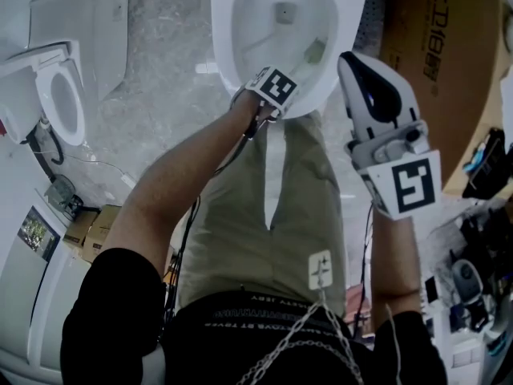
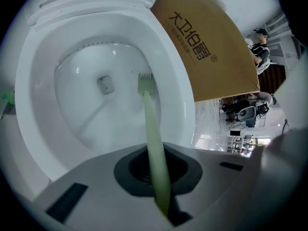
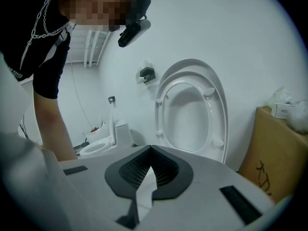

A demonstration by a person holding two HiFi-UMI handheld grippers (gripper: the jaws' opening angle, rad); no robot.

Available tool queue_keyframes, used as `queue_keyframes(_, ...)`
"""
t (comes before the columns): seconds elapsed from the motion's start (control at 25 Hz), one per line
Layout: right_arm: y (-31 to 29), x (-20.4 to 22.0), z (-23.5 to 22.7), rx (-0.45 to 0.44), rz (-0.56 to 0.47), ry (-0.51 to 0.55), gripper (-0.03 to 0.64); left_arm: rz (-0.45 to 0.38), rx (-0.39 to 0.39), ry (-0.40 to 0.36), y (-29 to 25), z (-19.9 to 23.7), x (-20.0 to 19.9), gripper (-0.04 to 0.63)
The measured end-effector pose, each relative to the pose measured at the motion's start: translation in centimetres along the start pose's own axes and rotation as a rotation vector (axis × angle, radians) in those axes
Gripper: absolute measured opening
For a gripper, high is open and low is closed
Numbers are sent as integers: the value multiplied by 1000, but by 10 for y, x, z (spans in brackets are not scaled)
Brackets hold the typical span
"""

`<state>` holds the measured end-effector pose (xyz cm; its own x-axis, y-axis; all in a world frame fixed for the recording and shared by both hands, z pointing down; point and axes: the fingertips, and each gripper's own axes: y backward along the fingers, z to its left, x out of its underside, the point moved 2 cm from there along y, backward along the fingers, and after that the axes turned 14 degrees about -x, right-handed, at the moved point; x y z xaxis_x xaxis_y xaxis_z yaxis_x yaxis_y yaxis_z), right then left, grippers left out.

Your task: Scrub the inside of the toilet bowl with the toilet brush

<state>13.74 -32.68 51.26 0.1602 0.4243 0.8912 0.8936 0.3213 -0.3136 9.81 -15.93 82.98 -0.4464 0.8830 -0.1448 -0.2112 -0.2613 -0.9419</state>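
your left gripper (image 1: 276, 87) is at the near rim of the toilet bowl (image 1: 248, 22), pointing down into it. in the left gripper view its jaws are clamped on the pale green handle of the toilet brush (image 2: 150, 124), with the handle running out between them. the brush head (image 2: 146, 83) is inside the bowl, against the right-hand inner wall, just beside the drain opening (image 2: 106, 84) but not on it. from the head view the brush head (image 1: 313, 52) sits low on the bowl's right side.

your right gripper (image 1: 385, 127) is held up clear of the bowl, to its right, next to the cardboard box (image 1: 449, 62). its jaws (image 3: 150, 170) are closed tip to tip with nothing between them. its camera faces the raised seat and lid (image 3: 219, 109) against the wall.

a second toilet (image 1: 56, 95) stands on the floor well off to your left.
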Motion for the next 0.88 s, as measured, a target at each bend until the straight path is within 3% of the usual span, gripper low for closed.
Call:
queue_keyframes(0.32,-3,-1,6,-5,-2,-6,3,71,8,-29,7,2,30,6)
queue_keyframes(0.56,-6,-1,10,-9,-4,-5,3,87,96,41,5,-9,51,5)
queue_keyframes(0.88,-7,-5,13,-13,-7,-2,3,146,72,114,4,4,80,5)
